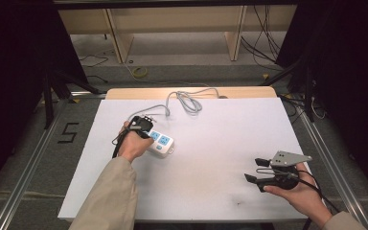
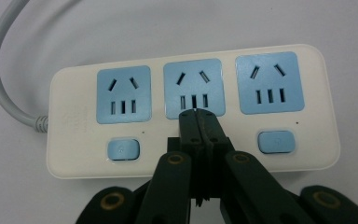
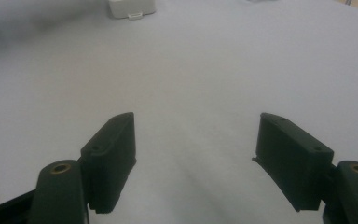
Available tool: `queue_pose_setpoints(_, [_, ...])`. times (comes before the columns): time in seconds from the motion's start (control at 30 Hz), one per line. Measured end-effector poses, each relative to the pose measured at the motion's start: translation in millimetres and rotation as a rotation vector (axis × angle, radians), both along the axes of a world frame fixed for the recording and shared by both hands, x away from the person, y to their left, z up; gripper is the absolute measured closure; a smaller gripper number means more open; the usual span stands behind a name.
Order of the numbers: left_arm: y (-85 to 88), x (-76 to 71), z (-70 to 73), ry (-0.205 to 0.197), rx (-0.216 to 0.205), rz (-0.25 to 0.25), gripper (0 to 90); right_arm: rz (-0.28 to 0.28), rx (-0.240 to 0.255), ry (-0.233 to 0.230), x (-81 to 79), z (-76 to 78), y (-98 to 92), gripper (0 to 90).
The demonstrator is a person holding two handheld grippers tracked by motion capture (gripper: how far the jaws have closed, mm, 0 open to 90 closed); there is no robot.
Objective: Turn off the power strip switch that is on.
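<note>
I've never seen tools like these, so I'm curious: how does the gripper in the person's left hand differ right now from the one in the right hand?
The left gripper has its jaws pressed together, with nothing between them; the right gripper has its jaws spread wide. The left one's tips sit over the middle socket of the white power strip; the right one is far from the strip, above the bare white table. Both have black jaws and are held by hand.
</note>
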State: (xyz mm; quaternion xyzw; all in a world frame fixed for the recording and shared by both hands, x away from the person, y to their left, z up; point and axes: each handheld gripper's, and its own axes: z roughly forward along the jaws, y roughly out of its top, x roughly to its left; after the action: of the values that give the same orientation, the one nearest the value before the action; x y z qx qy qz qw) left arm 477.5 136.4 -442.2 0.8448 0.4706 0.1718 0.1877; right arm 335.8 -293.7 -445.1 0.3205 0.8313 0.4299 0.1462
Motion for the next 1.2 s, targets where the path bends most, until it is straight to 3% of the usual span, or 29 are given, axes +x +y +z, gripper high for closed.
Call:
queue_pose_setpoints(0.53, [-2.4,2.1,0.4,0.029,0.036,-0.017,90.0,-0.002,0.0,-0.001,-0.2,-0.1,-0.4,29.0])
queue_pose_setpoints(1.2, [-1.8,1.8,0.5,0.028,0.026,-0.01,90.0,0.0,-0.002,-0.003,-0.3,0.3,-0.6,29.0])
